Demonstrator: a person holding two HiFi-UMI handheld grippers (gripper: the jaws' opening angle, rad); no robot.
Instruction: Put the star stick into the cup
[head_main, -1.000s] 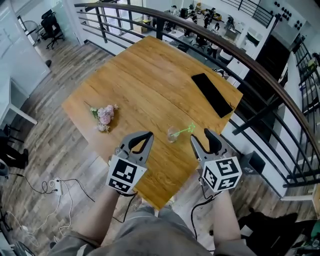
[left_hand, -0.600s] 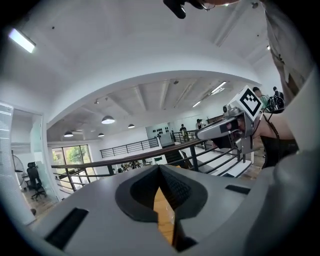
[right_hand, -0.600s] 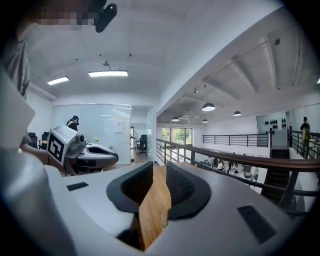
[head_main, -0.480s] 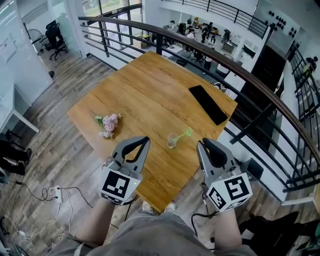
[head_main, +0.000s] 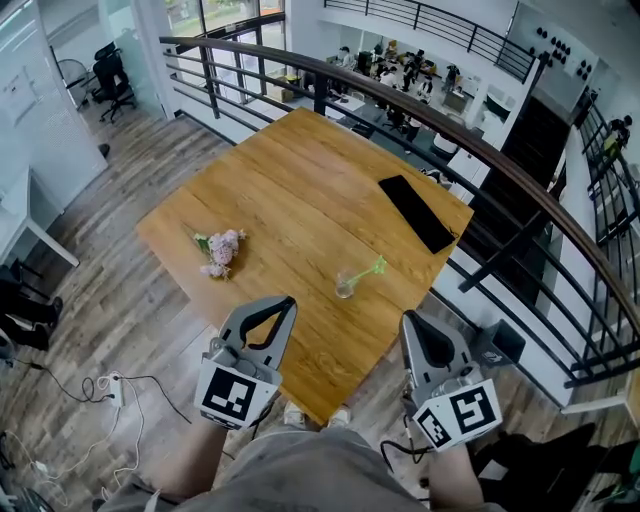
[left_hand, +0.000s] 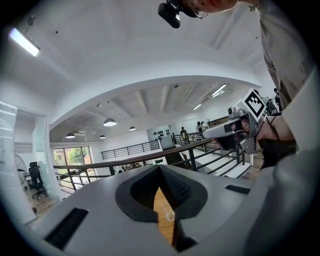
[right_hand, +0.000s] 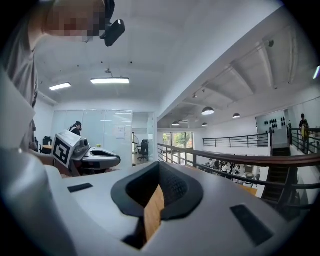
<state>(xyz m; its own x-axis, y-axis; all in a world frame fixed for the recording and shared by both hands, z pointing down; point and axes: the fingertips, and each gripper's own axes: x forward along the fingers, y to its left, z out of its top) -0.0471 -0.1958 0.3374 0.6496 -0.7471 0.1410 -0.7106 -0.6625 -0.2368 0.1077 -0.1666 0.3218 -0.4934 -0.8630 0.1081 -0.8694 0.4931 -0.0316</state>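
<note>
The left gripper (head_main: 284, 301) and right gripper (head_main: 411, 320) hang clenched and empty near the table (head_main: 290, 170), the star stick (head_main: 366, 269) leaning in the cup (head_main: 345, 288).

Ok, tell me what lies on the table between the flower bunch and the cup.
Nothing. In the head view, the stretch of wooden table between the flower bunch and the cup is bare wood.

Wooden table (head_main: 300, 170) bears cup (head_main: 345, 288), flowers (head_main: 219, 250), black slab (head_main: 415, 213).
</note>
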